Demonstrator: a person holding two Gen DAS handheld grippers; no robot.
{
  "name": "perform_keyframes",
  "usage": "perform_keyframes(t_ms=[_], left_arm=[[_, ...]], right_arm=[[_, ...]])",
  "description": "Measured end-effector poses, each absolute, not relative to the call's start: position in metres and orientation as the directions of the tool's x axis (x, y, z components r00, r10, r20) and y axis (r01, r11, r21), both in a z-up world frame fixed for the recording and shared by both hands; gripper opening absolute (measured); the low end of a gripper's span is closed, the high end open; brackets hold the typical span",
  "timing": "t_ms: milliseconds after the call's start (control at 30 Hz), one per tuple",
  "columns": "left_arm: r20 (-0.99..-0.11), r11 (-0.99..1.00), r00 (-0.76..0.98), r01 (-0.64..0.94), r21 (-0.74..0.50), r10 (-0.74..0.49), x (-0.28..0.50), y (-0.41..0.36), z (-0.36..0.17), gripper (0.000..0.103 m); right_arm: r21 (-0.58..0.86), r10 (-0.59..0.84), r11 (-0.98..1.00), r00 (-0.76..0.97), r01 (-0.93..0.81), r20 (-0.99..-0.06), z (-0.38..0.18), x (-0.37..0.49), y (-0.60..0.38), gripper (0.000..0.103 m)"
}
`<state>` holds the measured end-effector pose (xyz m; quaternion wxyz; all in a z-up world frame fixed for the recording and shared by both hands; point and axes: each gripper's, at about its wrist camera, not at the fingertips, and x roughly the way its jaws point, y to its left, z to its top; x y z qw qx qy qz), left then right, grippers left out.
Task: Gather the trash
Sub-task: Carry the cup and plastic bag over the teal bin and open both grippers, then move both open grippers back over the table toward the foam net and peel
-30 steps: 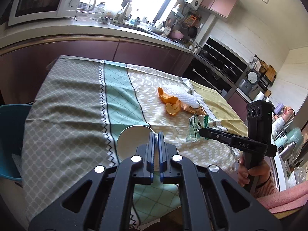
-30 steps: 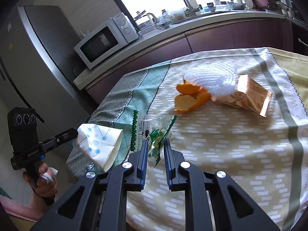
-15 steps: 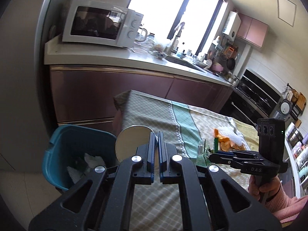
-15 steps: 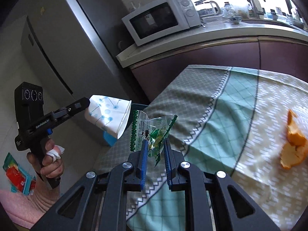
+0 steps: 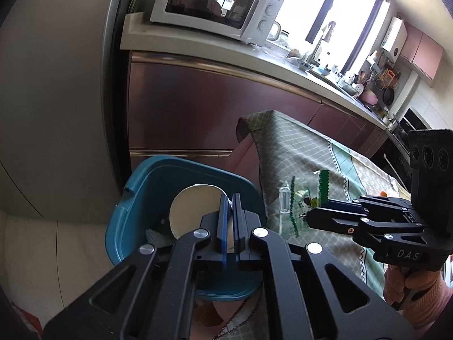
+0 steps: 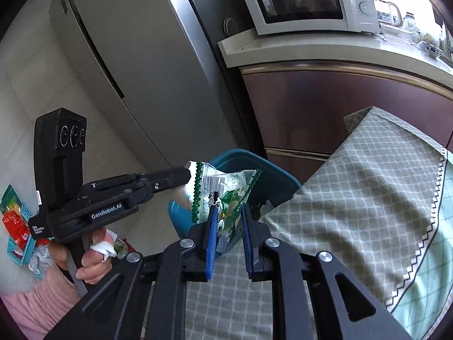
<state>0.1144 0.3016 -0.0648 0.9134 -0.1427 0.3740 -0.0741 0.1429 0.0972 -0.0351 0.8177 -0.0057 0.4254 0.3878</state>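
My left gripper (image 5: 230,198) is shut on the rim of a white paper cup (image 5: 195,212), whose open mouth faces the camera. The cup hangs over a teal bin (image 5: 133,198) on the floor beside the table. My right gripper (image 6: 229,209) is shut on a clear and green snack wrapper (image 6: 223,187), held near the table's corner just above the bin's rim (image 6: 271,167). In the left wrist view the right gripper (image 5: 310,216) and the wrapper (image 5: 300,201) sit just right of the bin. In the right wrist view the left gripper (image 6: 185,174) points at the wrapper, which hides most of the cup.
The table with its checked cloth (image 6: 368,198) is at the right. Behind the bin stand dark red cabinets (image 5: 198,113), a microwave (image 6: 305,0) on the counter and a grey fridge (image 6: 127,56). Crumpled paper (image 5: 154,235) lies in the bin. Red packets (image 6: 15,223) lie on the floor.
Both grippers have swung left off the tabletop to the teal bin, carrying the cup and the wrapper. The orange peel and the foil bag have gone out of view.
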Motion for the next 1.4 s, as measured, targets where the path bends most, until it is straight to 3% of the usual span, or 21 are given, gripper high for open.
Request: perform_keyframes(t_ms=[167,333,700,1100,1400], left_arm=[[-0.708,0.95,0.666,0.004,-0.311,-0.234,0.13,0.303,-0.095,0.004],[-0.743,0.947,0.627,-0.027,-0.321,-0.234,0.143,0.304,-0.117,0.004],[-0.747,0.949,0.629,-0.044,-0.311,-0.216,0.142,0.301,-0.124,0.005],[-0.615,0.942,0.719,0.177,-0.286,-0.322,0.105,0.22,-0.061,0.034],[-0.59,0.869,0.641,0.414,-0.272,-0.49,0.096,0.1,-0.047,0.045]], right_arm=[[0.314,0.587,0.718,0.297,-0.621,-0.754,-0.06,0.164,0.125,0.017],[0.318,0.557,0.737,0.27,-0.596,-0.786,-0.078,0.178,0.139,0.027],[0.334,0.577,0.735,0.285,-0.59,-0.766,-0.071,0.174,0.127,0.031],[0.297,0.626,0.735,0.442,-0.609,-0.643,-0.019,0.103,0.035,0.049],[0.272,0.474,0.879,0.655,-0.391,-0.589,-0.002,0.06,-0.101,0.053]])
